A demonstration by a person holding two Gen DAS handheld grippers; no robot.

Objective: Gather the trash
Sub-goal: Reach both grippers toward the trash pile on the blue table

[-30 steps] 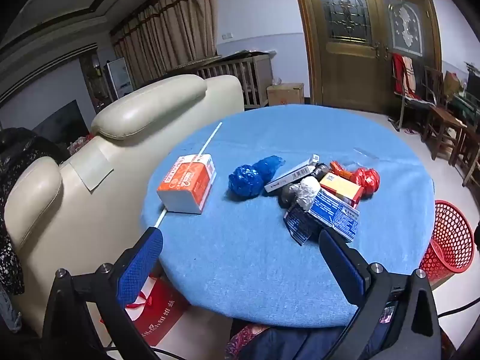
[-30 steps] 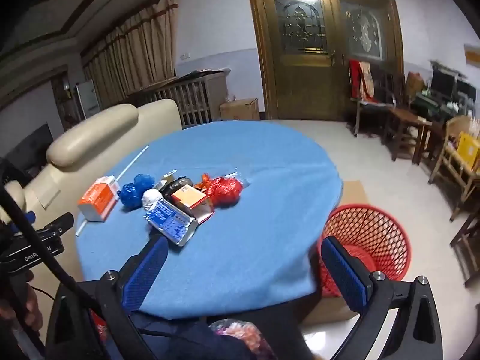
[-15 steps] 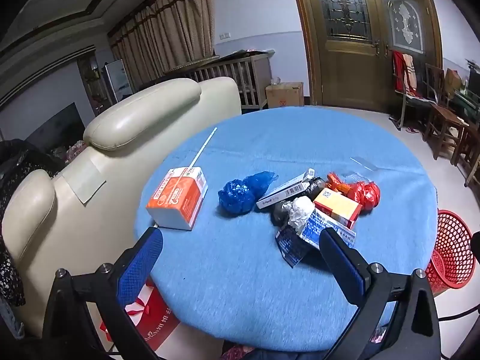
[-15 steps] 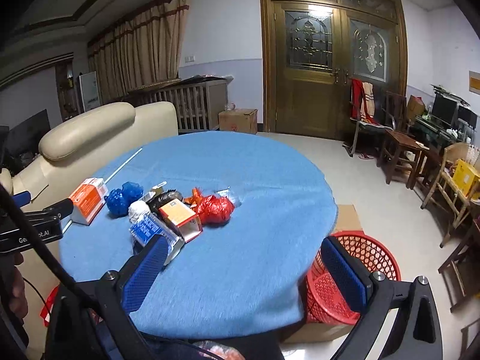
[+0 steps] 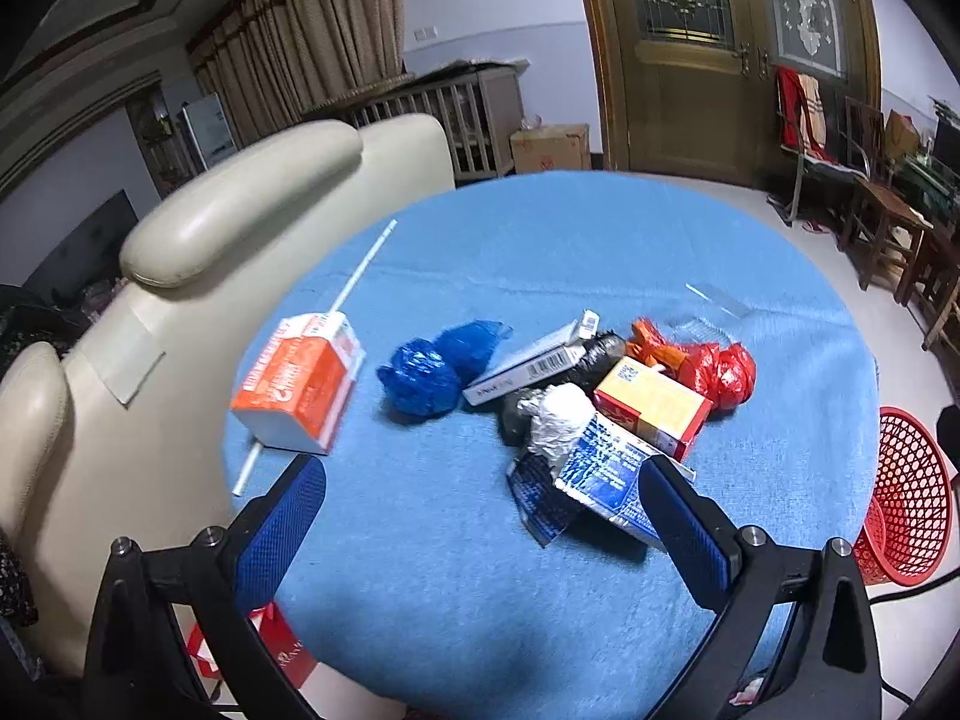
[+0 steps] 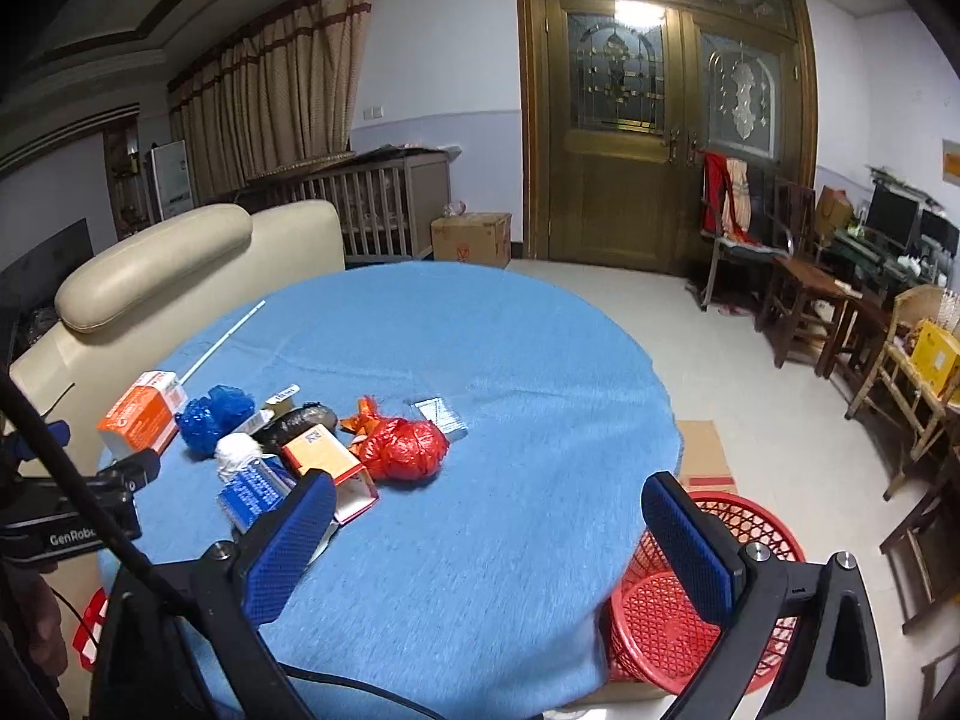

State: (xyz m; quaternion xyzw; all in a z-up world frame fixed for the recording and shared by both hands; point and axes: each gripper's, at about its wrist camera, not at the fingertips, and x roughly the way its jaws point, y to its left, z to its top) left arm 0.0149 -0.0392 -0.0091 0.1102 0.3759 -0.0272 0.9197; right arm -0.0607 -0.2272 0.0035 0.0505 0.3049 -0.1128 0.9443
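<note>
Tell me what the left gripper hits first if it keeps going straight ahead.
Likely the blue tablecloth just short of the trash pile; past that, the crumpled blue bag. The open left gripper holds nothing. Depth is uncertain in the fisheye view.

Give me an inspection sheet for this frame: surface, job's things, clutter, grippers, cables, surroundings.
Surface: round table with blue cloth.
Job's things: red mesh basket on the floor beside the table; trash piled mid-table: red bag, blue bag, orange carton, yellow-red box, blue-white packet.
Clutter: white straw running under the carton.
Grippers: left hand-held gripper open, empty; right hand-held gripper open, empty.
Cables: black cable at the left edge of the right wrist view.
Surroundings: cream sofa, wooden door, chairs.
</note>
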